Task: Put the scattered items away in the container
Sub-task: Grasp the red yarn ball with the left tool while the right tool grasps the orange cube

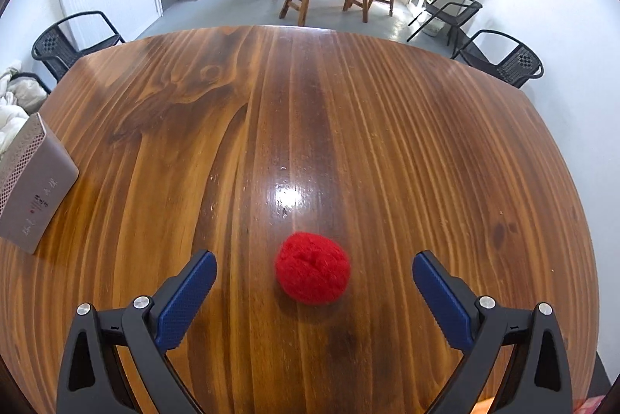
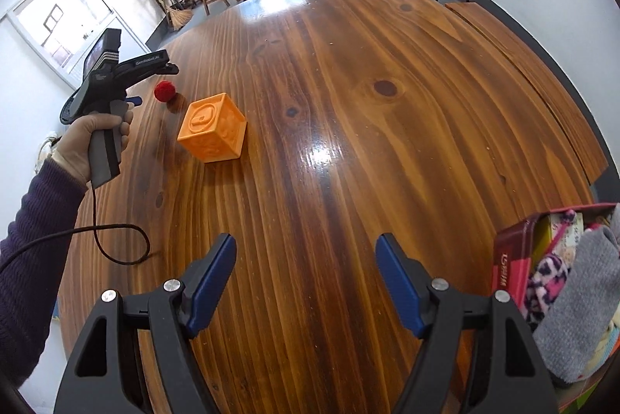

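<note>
Wood table [image 2: 348, 104]: red box [image 2: 511, 251] w/ socks, cloth crammed inside.

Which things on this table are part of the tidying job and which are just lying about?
Part of the job:
- red pom-pom ball, between the open jaws of the left gripper
- orange cube
- red container, already holding cloth items
- right gripper, open and empty

Just lying about:
- tissue box
- black chairs
- wooden table itself
</note>
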`<state>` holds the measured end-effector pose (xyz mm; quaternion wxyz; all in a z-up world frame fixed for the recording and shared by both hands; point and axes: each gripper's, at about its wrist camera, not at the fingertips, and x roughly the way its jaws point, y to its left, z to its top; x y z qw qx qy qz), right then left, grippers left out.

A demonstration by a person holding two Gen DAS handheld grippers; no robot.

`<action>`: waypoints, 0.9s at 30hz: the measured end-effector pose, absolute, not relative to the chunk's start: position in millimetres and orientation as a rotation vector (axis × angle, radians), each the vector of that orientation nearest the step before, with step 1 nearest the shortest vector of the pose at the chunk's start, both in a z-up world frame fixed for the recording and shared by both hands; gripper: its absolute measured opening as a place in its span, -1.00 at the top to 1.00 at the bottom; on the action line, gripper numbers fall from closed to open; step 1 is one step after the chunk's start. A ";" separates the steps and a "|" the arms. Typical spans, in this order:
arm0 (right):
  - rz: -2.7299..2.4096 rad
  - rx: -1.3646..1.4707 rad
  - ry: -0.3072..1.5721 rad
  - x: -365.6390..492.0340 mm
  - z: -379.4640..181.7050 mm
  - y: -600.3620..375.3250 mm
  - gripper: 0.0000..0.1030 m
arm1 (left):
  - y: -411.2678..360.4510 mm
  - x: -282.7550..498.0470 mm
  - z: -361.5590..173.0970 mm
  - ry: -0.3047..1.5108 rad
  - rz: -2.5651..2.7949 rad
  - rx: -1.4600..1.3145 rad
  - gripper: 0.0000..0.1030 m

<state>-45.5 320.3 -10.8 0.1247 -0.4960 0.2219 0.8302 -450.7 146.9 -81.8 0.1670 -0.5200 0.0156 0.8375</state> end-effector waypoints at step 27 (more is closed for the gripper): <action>2.556 -1.514 0.445 -210.6 -38.2 270.2 -0.54 | 96.7 -369.1 -35.5 -0.036 2.278 -1.312 0.26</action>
